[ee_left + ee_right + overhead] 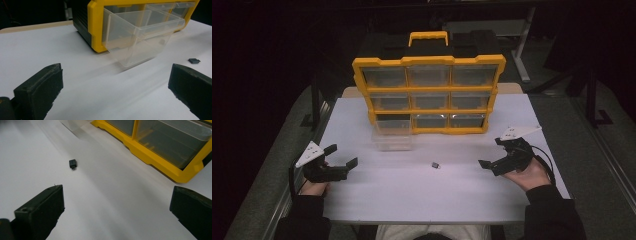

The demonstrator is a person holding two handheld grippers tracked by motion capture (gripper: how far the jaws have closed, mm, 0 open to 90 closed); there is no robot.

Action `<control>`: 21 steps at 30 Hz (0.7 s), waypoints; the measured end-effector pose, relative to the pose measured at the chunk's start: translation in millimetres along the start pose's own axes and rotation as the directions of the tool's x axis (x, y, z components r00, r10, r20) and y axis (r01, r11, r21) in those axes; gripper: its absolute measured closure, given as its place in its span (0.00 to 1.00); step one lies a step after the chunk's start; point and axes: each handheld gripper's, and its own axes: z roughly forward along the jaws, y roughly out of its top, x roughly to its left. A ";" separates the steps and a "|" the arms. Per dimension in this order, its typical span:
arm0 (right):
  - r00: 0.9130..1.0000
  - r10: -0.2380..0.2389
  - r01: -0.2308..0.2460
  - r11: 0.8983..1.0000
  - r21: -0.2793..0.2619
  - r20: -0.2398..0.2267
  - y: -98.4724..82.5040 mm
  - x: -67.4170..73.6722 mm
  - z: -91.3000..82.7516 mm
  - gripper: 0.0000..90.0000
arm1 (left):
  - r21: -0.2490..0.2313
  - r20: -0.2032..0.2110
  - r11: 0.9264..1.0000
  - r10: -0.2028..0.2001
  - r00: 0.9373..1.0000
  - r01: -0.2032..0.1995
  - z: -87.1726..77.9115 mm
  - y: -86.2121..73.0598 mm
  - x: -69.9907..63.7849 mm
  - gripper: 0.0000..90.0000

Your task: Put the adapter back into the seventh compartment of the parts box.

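Observation:
A yellow organizer (429, 90) with clear drawers stands upright at the back of the white table (412, 195). Its bottom-left drawer (392, 137) is pulled far out, resting on the table, and looks empty in the left gripper view (140, 37). A small black part (435, 165) lies on the table in front of the organizer, also seen as a small black part (72, 164) ahead of the right jaws and at the right edge (194, 60) of the left gripper view. My left gripper (343, 156) is open at the table's left, holding nothing. My right gripper (491, 152) is open at the right, also holding nothing.
A black case with a yellow handle (428, 38) sits behind the organizer. Bare white table lies between the two grippers and toward the front edge. The surroundings off the table are dark, with a table leg (522, 45) at the back right.

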 end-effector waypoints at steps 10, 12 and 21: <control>0.999 -0.040 0.041 0.999 0.029 -0.018 17.0 6.6 8.0 0.00 | -0.004 -0.001 1.000 -0.007 1.000 0.007 0.1 -0.2 0.7 0.00; 0.999 -0.045 0.046 0.998 0.031 -0.022 19.9 8.2 9.5 0.00 | -0.004 0.000 1.000 -0.007 1.000 0.007 0.0 -0.2 0.7 0.00; 0.997 -0.075 0.076 0.996 0.048 -0.034 30.2 14.1 15.0 0.00 | -0.003 0.001 1.000 -0.008 1.000 0.008 0.3 -0.4 0.7 0.00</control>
